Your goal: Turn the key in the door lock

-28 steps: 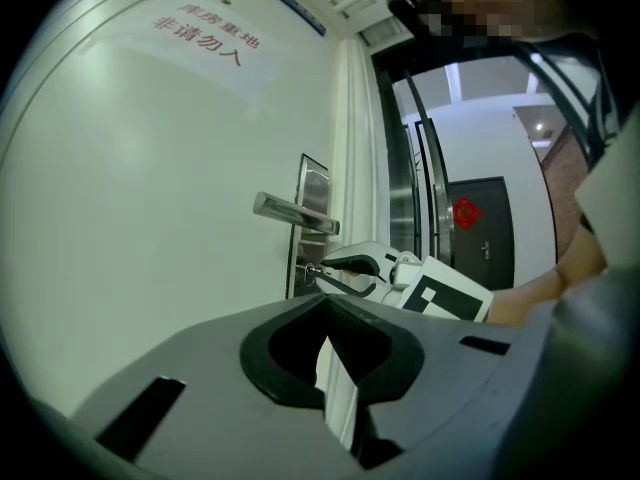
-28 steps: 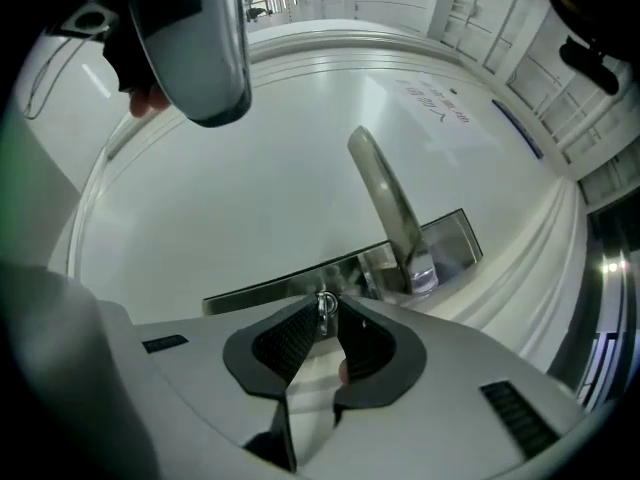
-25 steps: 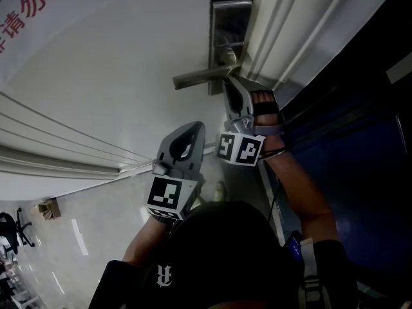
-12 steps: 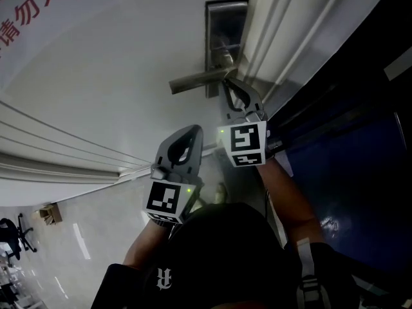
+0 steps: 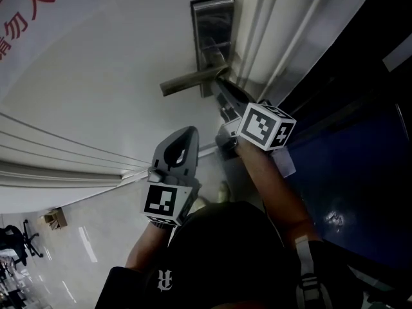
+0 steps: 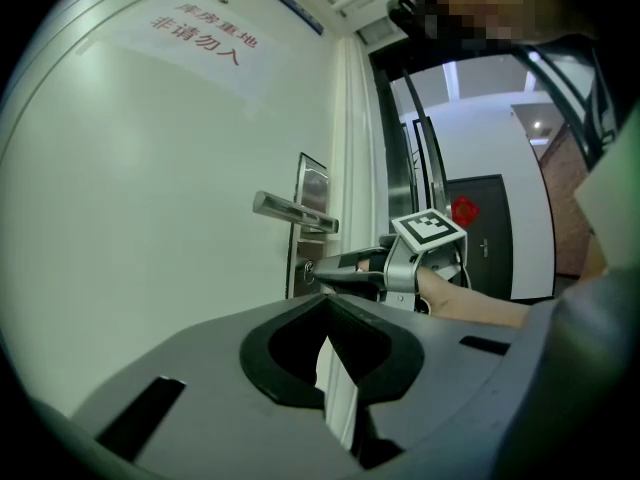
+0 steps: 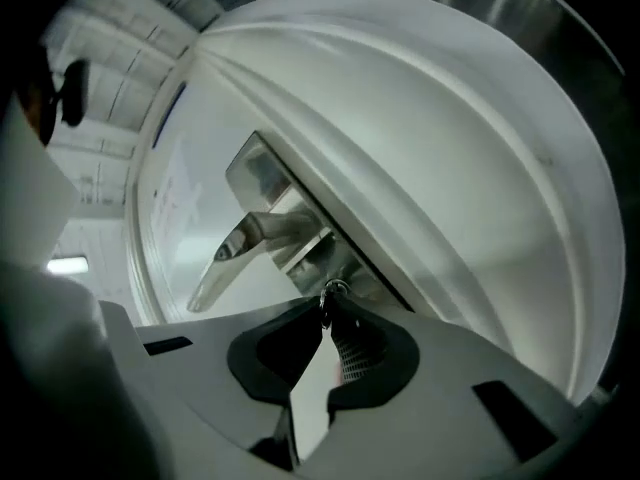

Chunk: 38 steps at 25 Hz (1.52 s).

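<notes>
A steel lock plate (image 5: pixel 212 34) with a lever handle (image 5: pixel 188 79) is set in the white door. My right gripper (image 5: pixel 221 84) reaches in just under the handle, its tips against the plate. In the right gripper view the jaws (image 7: pixel 325 306) are shut on a small metal key (image 7: pixel 329 290) that sits in the lock below the handle (image 7: pixel 245 246). My left gripper (image 5: pixel 187 132) hangs back from the door, shut with nothing in it. The left gripper view shows those closed jaws (image 6: pixel 325 303), with the right gripper's fingers (image 6: pixel 345 266) at the lock beyond them.
The door frame (image 5: pixel 277 37) runs along just right of the lock plate, with a dark opening (image 5: pixel 360 127) beyond it. Red lettering (image 5: pixel 26 18) is on the door at upper left. Tiled floor (image 5: pixel 71 237) lies below.
My right gripper has rolled about its own axis at the lock, its marker cube swinging over to the right. The left gripper has stayed about where it was.
</notes>
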{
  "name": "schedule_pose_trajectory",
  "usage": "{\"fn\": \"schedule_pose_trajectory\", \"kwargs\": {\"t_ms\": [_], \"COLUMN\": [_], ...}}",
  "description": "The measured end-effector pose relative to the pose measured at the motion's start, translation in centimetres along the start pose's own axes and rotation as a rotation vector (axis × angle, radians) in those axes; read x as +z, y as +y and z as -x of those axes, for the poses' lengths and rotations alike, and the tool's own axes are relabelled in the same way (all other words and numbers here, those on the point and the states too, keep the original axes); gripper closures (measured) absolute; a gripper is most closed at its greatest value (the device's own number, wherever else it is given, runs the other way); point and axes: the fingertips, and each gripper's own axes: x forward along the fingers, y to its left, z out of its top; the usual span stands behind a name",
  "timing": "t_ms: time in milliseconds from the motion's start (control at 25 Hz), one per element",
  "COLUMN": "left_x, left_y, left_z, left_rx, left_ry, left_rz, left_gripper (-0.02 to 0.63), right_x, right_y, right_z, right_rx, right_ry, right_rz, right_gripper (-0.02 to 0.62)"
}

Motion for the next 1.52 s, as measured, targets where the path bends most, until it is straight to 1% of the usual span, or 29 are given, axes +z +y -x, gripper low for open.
{"fn": "schedule_pose_trajectory", "kwargs": {"t_ms": [120, 160, 240, 280, 400, 680, 840, 1040, 1120, 1200, 1360, 1520], "left_x": [-0.06, -0.07, -0.06, -0.04, -0.02, 0.01, 0.09, -0.07, -0.13, -0.18, -0.34, -0.36], "left_y": [-0.1, -0.11, -0.1, -0.1, -0.13, -0.14, -0.29, -0.65, -0.68, -0.58, -0.37, -0.88], "left_z": [0.04, 0.06, 0.11, 0.12, 0.15, 0.29, 0.38, 0.49, 0.55, 0.6, 0.6, 0.43], "left_rx": [0.0, 0.0, 0.002, 0.002, 0.002, 0.004, 0.001, -0.003, -0.001, 0.006, 0.014, 0.004], "left_ry": [0.009, 0.011, 0.01, 0.007, 0.004, 0.01, 0.013, 0.035, 0.042, 0.049, 0.052, 0.057], "left_rz": [0.002, 0.001, 0.001, -0.001, -0.004, -0.004, -0.01, -0.011, -0.014, -0.017, -0.027, -0.025], "left_gripper": [0.6, 0.6, 0.6, 0.6, 0.6, 0.6, 0.6, 0.6, 0.6, 0.6, 0.6, 0.6], "right_x": [0.23, 0.2, -0.14, -0.25, -0.2, -0.33, -0.35, -0.32, -0.37, -0.35, -0.16, -0.18], "right_y": [0.02, -0.04, -0.56, -0.77, -0.75, -0.69, -0.55, -0.23, -0.26, -0.24, -0.24, -0.29], "right_z": [-0.04, -0.01, 0.2, 0.25, 0.11, -0.09, -0.14, -0.14, -0.09, -0.08, -0.1, -0.07], "right_rx": [0.07, 0.083, 0.082, 0.089, 0.15, 0.277, 0.392, 0.638, 0.711, 0.757, 0.766, 0.766], "right_ry": [-0.018, -0.021, -0.018, -0.019, -0.034, -0.077, -0.111, -0.185, -0.21, -0.228, -0.237, -0.24], "right_rz": [-0.222, -0.287, -0.404, -0.453, -0.584, -0.857, -1.008, -1.209, -1.261, -1.278, -1.225, -1.207], "right_gripper": [0.569, 0.569, 0.569, 0.568, 0.563, 0.557, 0.557, 0.557, 0.557, 0.555, 0.546, 0.548]}}
